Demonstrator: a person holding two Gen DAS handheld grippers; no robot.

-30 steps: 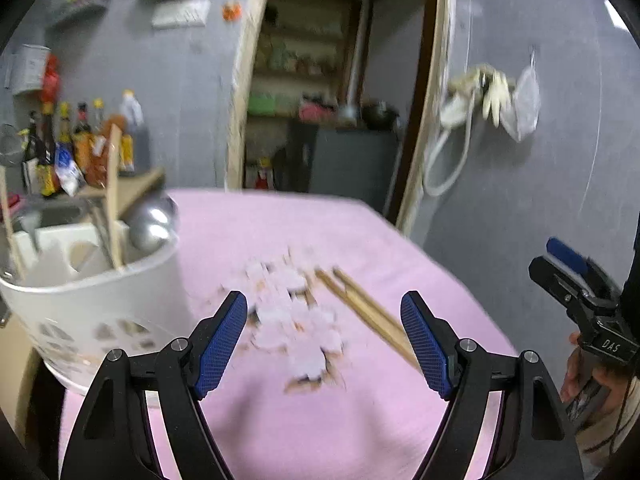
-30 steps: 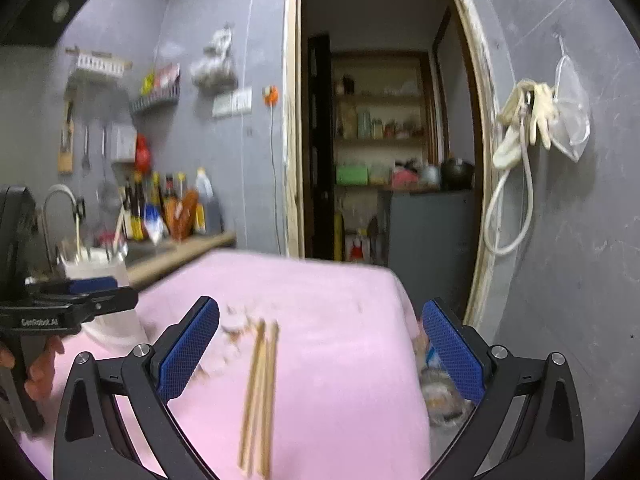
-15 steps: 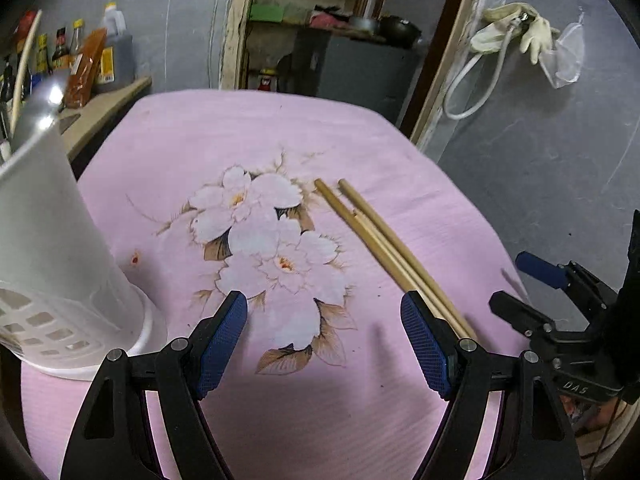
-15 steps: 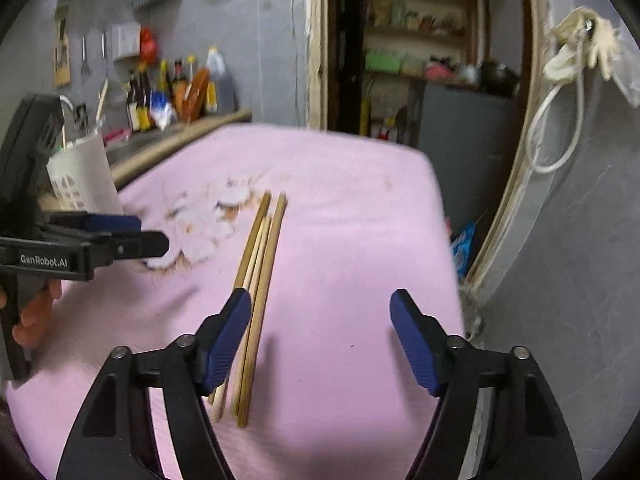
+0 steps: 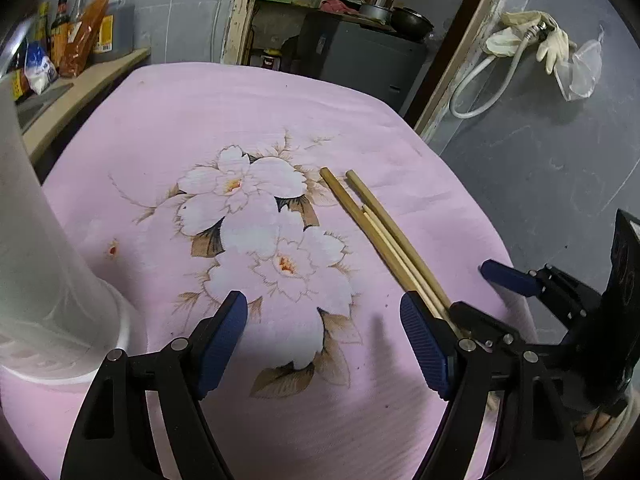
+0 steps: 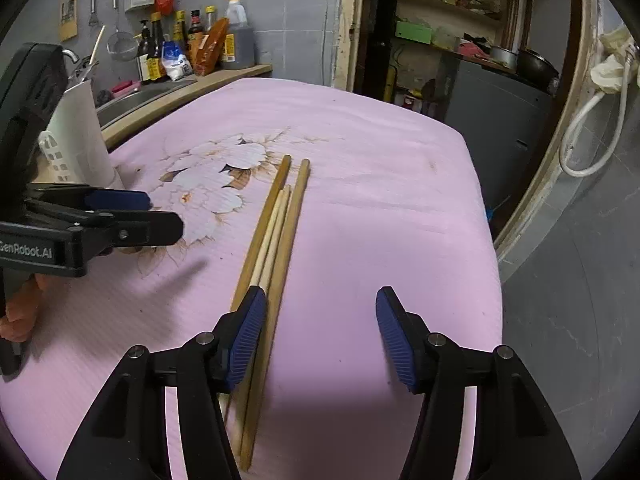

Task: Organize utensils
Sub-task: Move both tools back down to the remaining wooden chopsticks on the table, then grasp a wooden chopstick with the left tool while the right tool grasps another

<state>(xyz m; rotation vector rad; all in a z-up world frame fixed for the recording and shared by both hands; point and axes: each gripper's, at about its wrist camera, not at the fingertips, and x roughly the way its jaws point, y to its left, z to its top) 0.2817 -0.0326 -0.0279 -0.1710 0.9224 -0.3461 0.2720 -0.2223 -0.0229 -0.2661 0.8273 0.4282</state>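
Several wooden chopsticks [image 6: 276, 232] lie side by side on the pink flowered cloth [image 6: 380, 184]; they also show in the left wrist view [image 5: 380, 228]. My right gripper [image 6: 320, 332] is open and empty, low over their near ends, its left finger above them. My left gripper [image 5: 324, 340] is open and empty over the flower print, left of the chopsticks. A white utensil holder [image 5: 36, 264] stands at the cloth's left edge, also in the right wrist view [image 6: 76, 144].
A counter with sauce bottles [image 6: 192, 48] and a sink lies beyond the table's left side. An open doorway with shelves [image 6: 440, 32] is behind. The grey wall with a hose and gloves [image 5: 528, 40] is right of the table edge.
Both grippers have dropped lower and tilted down toward the cloth. The right gripper has come closer to the chopsticks' near ends. The utensil holder has slid to the left edge of the left view.
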